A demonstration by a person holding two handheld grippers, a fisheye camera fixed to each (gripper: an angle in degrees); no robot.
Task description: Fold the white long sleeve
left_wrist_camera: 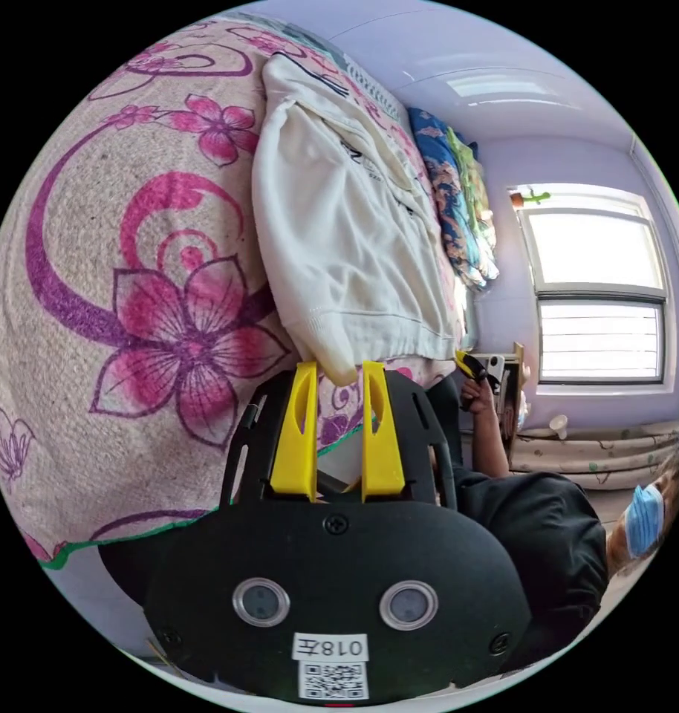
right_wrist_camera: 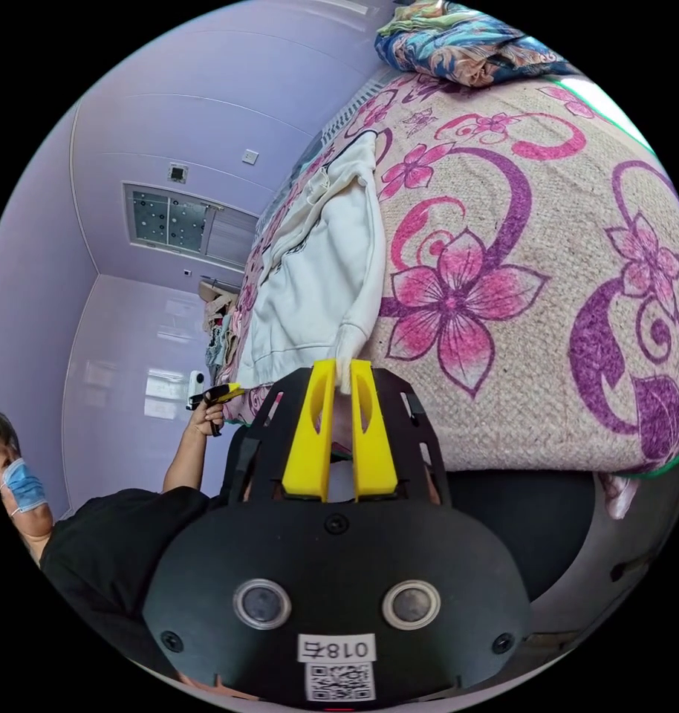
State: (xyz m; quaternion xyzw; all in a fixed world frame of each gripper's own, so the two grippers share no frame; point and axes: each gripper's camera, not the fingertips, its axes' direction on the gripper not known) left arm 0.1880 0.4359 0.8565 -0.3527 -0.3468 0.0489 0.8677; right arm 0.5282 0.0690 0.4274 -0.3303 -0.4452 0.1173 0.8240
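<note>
**Q:** Report the location and condition of the white long sleeve.

**A:** I see the white long sleeve [left_wrist_camera: 351, 223] lying flat on the bed [left_wrist_camera: 131, 297], which has a floral cover. Both sleeves run down alongside the body. No fold of the body is visible; I judge the task to be at its first step.

**Q:** State of each hand-held gripper?

**A:** My left hand-held gripper [left_wrist_camera: 338, 371] has a narrow gap, with one sleeve cuff [left_wrist_camera: 332, 349] between the jaws; they appear to press on it. My right hand-held gripper [right_wrist_camera: 343, 371] is nearly closed, pinching the other sleeve cuff [right_wrist_camera: 348, 349].

**Q:** What remains?

**A:** By my estimate: lay both sleeves across the chest, then fold the body. Everything remains.

**Q:** Surroundings?

**A:** Patterned bedding [right_wrist_camera: 466, 44] is piled at the far end of the bed. A window [left_wrist_camera: 599, 297] is beyond it.
</note>
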